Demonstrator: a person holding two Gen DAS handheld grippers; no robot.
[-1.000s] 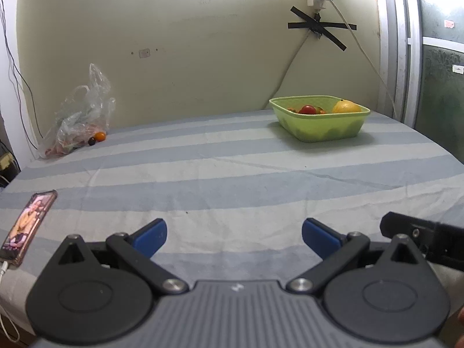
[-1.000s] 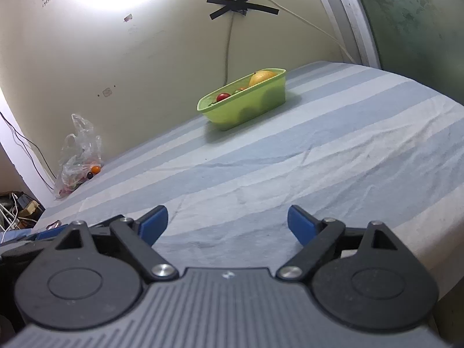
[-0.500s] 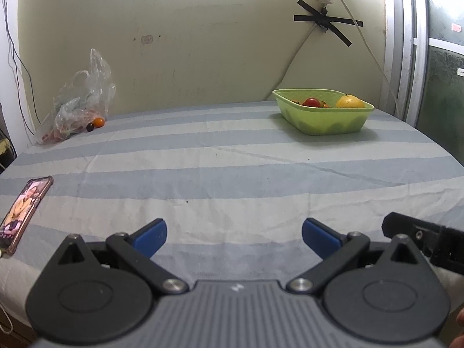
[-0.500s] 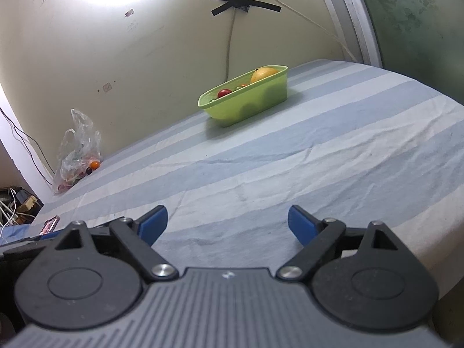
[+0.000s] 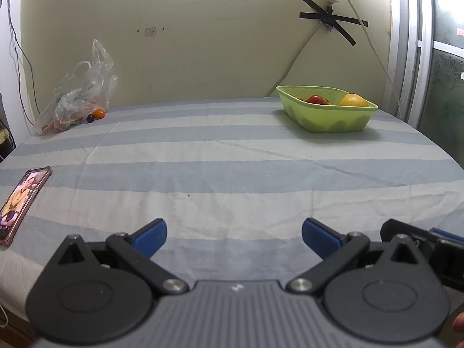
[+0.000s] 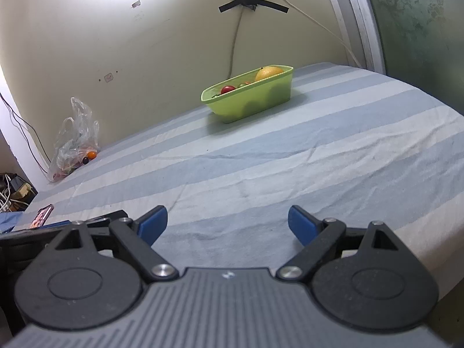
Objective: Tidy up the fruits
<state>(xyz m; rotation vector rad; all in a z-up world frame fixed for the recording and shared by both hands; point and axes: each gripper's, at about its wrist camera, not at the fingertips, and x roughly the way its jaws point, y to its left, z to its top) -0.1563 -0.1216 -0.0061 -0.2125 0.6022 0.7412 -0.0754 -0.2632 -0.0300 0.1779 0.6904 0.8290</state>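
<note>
— Your tongs?
— My left gripper point(image 5: 234, 236) and right gripper point(image 6: 228, 226) both gape apart, holding nothing.
— The fruit?
— In the green basket point(image 5: 333, 119), far right; more by the plastic bag point(image 5: 76, 98), far left.

Home bedroom: striped bedsheet point(image 5: 232, 150), phone point(image 5: 20, 200), taped wall cable point(image 5: 333, 20)

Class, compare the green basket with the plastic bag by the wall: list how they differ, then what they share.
The basket is opaque green with stiff walls; the bag is clear and crumpled. The basket stands at the far right of the striped cloth, the bag at the far left against the wall. The basket's fruit sits inside; two small fruits lie just outside the bag. Both hold fruit.
</note>
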